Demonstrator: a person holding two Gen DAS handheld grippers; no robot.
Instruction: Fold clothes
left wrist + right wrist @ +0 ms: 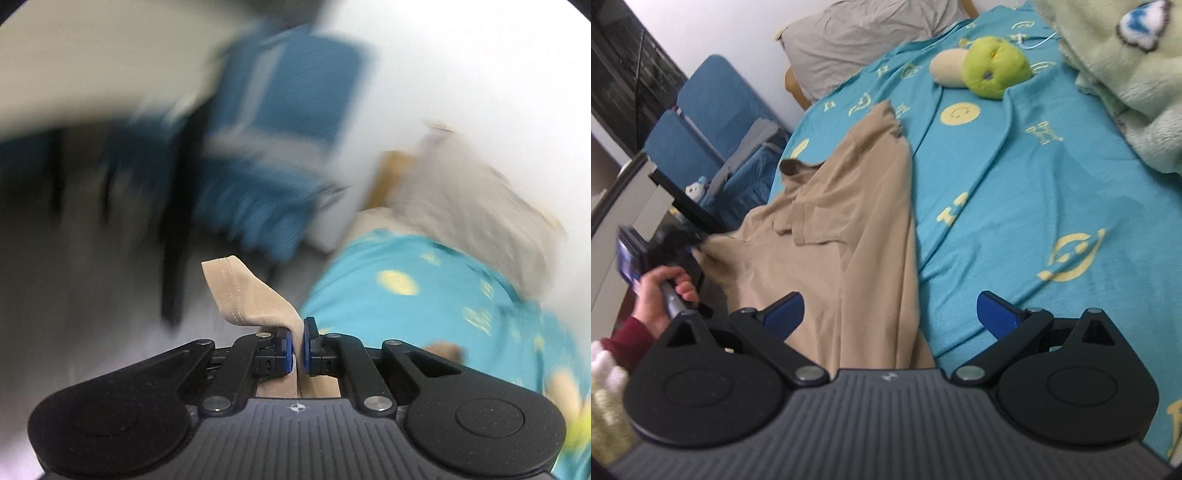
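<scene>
A tan shirt [849, 229] lies spread on the turquoise bed sheet [1015, 184], its collar toward the pillow and one edge pulled off the bed's left side. My left gripper [298, 345] is shut on a hemmed edge of the tan shirt [251, 295]; the left wrist view is blurred by motion. It also shows in the right wrist view [698, 247], gripping the shirt's left edge, held by a hand. My right gripper [890, 314] is open and empty, hovering over the shirt's near end.
A green plush toy [993, 66] and a cream one lie near the head of the bed. A grey pillow [857, 40] sits at the headboard. A fluffy pale green blanket [1126, 74] lies at the right. A blue chair [713, 122] stands beside the bed.
</scene>
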